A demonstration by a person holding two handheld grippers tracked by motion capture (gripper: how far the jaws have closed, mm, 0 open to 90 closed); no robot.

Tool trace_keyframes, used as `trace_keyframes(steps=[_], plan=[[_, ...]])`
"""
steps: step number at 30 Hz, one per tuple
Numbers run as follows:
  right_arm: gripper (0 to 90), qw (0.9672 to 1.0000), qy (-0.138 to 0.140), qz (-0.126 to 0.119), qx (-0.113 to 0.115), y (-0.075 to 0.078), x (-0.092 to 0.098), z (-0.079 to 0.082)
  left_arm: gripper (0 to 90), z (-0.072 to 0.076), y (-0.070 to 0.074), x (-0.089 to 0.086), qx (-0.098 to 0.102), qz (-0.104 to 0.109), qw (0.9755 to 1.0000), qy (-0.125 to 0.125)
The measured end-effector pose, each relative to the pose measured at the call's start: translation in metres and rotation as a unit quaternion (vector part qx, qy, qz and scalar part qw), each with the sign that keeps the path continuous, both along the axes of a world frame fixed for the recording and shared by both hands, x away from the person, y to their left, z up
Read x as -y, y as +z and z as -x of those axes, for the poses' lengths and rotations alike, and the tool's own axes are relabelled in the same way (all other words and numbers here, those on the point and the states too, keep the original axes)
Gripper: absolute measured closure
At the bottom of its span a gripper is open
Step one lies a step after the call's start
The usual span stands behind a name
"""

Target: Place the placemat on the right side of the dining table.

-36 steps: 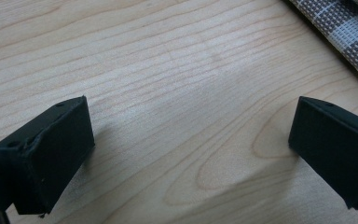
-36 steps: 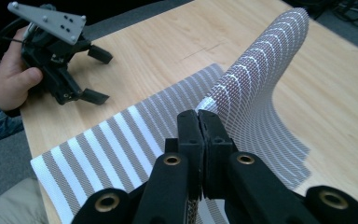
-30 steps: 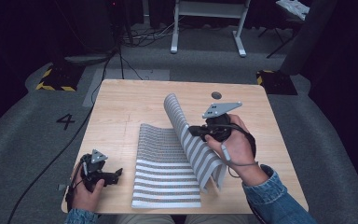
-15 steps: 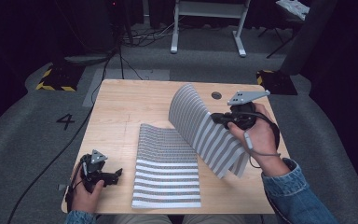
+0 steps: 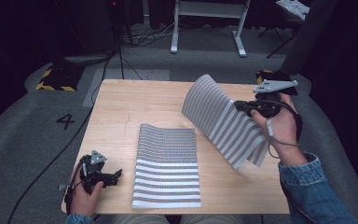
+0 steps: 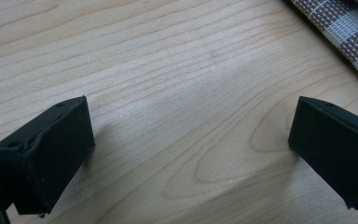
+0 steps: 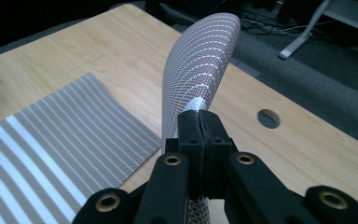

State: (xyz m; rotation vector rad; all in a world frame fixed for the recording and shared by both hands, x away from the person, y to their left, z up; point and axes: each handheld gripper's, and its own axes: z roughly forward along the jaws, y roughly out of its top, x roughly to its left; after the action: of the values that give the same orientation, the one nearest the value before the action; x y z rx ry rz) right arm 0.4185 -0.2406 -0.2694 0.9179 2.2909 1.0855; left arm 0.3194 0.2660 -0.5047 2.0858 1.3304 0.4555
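Right tool (image 5: 240, 107): we clamp the lifted mat (image 5: 223, 119) by its edge.
Left tool (image 5: 116, 176): jaws apart, idle on counter (image 5: 121, 112).
Mat axis: slanting from tool down toward flat mat (image 5: 168, 165), our left.

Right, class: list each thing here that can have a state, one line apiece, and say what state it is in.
Lifted striped mat: raised off the table, curved, clamped at one edge.
Flat striped mat: lying flat on the table, far edge slightly rippled.
Right gripper: jaws shut on the lifted striped mat.
Left gripper: jaws open, nothing between them, low over bare wood.
Table: bears the flat mat; round hole near its far right corner.
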Motion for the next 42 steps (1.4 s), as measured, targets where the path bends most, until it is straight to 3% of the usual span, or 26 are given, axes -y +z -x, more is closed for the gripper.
trace_keyframes(steps=[6, 15, 20, 35, 42], plan=[[89.3, 0.9993, -0.036, 0.003, 0.012, 0.007, 0.029, -0.006, 0.2, 0.0, 0.0, 0.0, -0.001, -0.001, 1.0, 0.0], [89.3, 0.9968, -0.077, 0.007, 0.021, 0.007, 0.057, -0.022, 0.2, -0.001, 0.0, 0.001, 0.0, 0.002, 1.0, 0.003], [89.3, 0.996, -0.087, -0.003, 0.021, 0.001, 0.071, -0.028, 0.2, -0.002, 0.0, 0.001, 0.001, -0.003, 1.0, 0.004], [89.3, 0.9911, -0.13, 0.007, 0.027, -0.002, 0.11, -0.031, 0.2, -0.002, 0.0, 0.001, 0.0, -0.003, 1.0, 0.002], [89.3, 0.987, -0.151, 0.044, 0.036, 0.001, 0.125, -0.028, 0.1, -0.002, 0.0, 0.001, 0.0, -0.003, 1.0, 0.002]])
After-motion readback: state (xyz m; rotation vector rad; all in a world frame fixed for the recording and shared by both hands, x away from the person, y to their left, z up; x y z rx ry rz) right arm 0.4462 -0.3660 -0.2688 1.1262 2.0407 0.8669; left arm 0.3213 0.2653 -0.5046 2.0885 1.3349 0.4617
